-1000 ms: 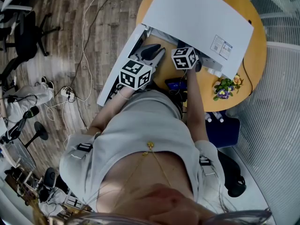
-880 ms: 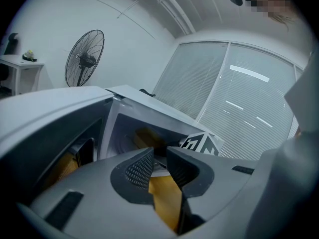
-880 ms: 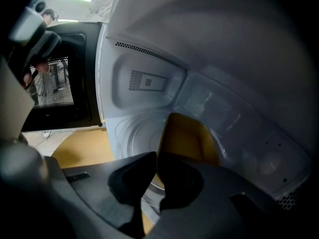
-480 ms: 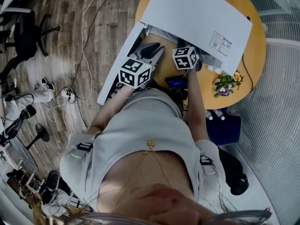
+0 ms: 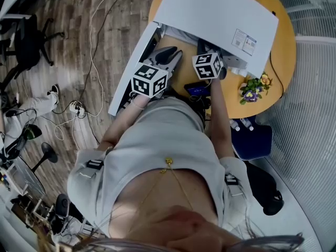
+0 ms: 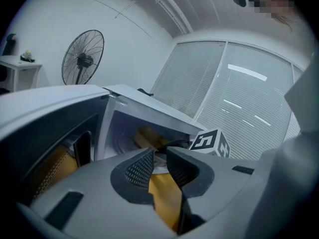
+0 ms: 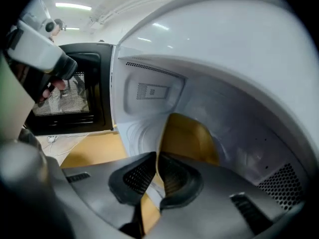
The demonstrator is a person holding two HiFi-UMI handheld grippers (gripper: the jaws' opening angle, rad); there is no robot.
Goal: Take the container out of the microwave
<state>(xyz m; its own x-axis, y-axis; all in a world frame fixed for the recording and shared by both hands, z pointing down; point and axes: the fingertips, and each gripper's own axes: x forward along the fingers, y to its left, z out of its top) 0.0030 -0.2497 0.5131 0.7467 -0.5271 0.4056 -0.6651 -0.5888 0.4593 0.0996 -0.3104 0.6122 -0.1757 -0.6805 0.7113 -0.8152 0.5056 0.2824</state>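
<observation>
Head view shows a person standing over a round orange wooden tabletop (image 5: 283, 56) that carries a white box-shaped microwave oven (image 5: 215, 14), its door (image 5: 128, 75) swung wide open toward the person's left. A small bunch of yellow and purple flowers (image 5: 253, 94) lies on the tabletop just beside the microwave's right end. Both grippers point at the oven's open front. Right gripper view looks into the white cavity, where the yellow-brown, thin-walled container (image 7: 192, 136) stands on the oven floor. The right gripper (image 7: 157, 161) reaches into the cavity, and its jaws are clenched on the near rim of the container, one jaw on each side of the wall. Left gripper view shows the left gripper (image 6: 159, 156) in front of the opening, outside the cavity, its jaws parted by a narrow gap with nothing clamped; a yellow-brown surface shows through that gap, and I cannot tell whether it is tabletop or container. Farther in, the container is visible inside the cavity, with the right gripper's marker cube just beside it. A black pedestal fan (image 6: 82, 61) stands in the background of the room.
</observation>
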